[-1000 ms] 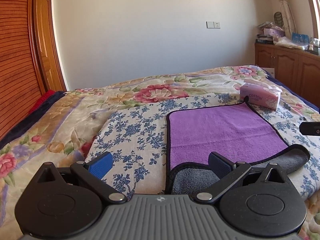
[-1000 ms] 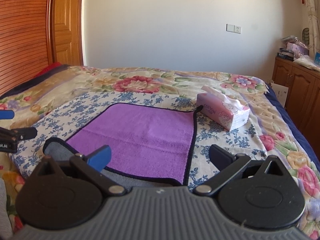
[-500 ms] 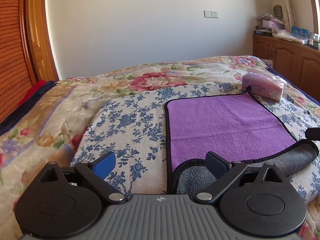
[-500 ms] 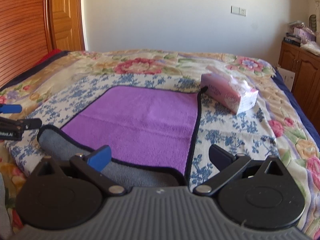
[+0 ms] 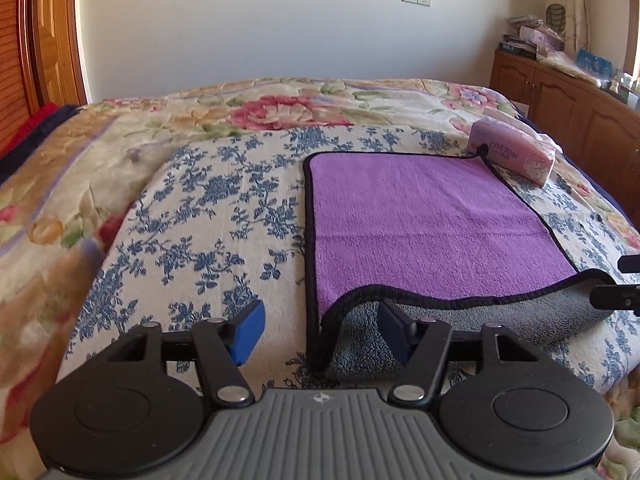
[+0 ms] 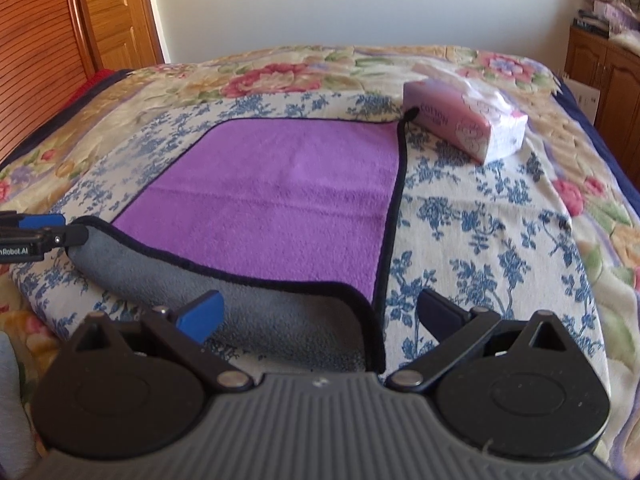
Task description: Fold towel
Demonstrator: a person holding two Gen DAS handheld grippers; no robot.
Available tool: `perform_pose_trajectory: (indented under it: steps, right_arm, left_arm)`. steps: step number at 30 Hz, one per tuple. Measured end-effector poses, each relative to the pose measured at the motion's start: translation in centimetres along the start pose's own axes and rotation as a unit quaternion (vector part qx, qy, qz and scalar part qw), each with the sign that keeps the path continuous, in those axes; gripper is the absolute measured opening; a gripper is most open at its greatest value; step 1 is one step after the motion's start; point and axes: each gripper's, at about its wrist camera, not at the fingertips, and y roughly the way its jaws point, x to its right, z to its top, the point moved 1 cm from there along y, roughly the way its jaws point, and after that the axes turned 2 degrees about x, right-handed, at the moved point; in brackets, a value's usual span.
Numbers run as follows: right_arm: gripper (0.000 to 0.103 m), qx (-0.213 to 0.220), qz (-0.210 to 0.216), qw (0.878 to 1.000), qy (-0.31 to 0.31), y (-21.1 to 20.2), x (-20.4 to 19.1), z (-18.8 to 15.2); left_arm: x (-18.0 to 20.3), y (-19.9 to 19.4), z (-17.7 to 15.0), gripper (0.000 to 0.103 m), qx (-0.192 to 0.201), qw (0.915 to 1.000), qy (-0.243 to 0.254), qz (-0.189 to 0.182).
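A purple towel (image 5: 420,220) with black trim lies flat on the bed, its near edge curled over to show the grey underside (image 5: 480,316). It also shows in the right wrist view (image 6: 288,196). My left gripper (image 5: 320,330) is open, its jaws straddling the towel's near left corner. My right gripper (image 6: 320,314) is open, its jaws straddling the near right corner. Each gripper's tip shows at the edge of the other view. Neither holds anything.
A pink tissue pack (image 5: 516,156) sits at the towel's far right corner, also in the right wrist view (image 6: 468,124). The bed has a blue floral cloth (image 5: 208,208) over a flowered blanket. A wooden cabinet (image 5: 568,104) stands right; a wooden door (image 6: 112,12) left.
Both grippers have moved forward and lower toward the towel's curled near edge, and now straddle its near corners. The towel has not moved.
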Motion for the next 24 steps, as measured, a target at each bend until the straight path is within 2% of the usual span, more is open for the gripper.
perform_pose_trajectory:
  steps: [1,2,8,11,17,21,24]
  right_arm:
    - [0.09,-0.003,0.004,1.0,0.004,0.1,0.1,0.0]
    - [0.088,-0.008,0.009,1.0,0.008,0.1,0.2,-0.1]
    - [0.082,-0.027,0.026,0.999,0.019,0.6,0.4,-0.2]
    - [0.075,-0.029,0.03,0.999,0.025,0.7,0.7,-0.2]
    - [0.052,-0.03,0.026,0.999,0.03,0.8,1.2,0.0]
    - [0.031,-0.031,0.019,0.999,0.028,0.9,1.4,0.0]
    - [0.022,-0.033,0.016,0.999,0.024,0.9,1.5,0.0]
  left_arm:
    - [0.0,0.0,0.0,0.06,-0.003,1.0,-0.002,-0.001]
    - [-0.1,0.0,0.0,0.058,-0.005,1.0,-0.005,-0.004]
    - [-0.2,0.2,-0.2,0.044,-0.014,0.9997,-0.012,-0.018]
    - [-0.1,0.2,-0.2,0.039,-0.017,0.9995,-0.013,-0.024]
    - [0.1,0.4,-0.4,0.029,-0.022,0.9992,-0.011,-0.033]
    - [0.0,0.4,-0.4,0.021,-0.022,0.999,-0.013,-0.035]
    - [0.0,0.3,-0.4,0.021,-0.02,0.9989,-0.015,-0.039]
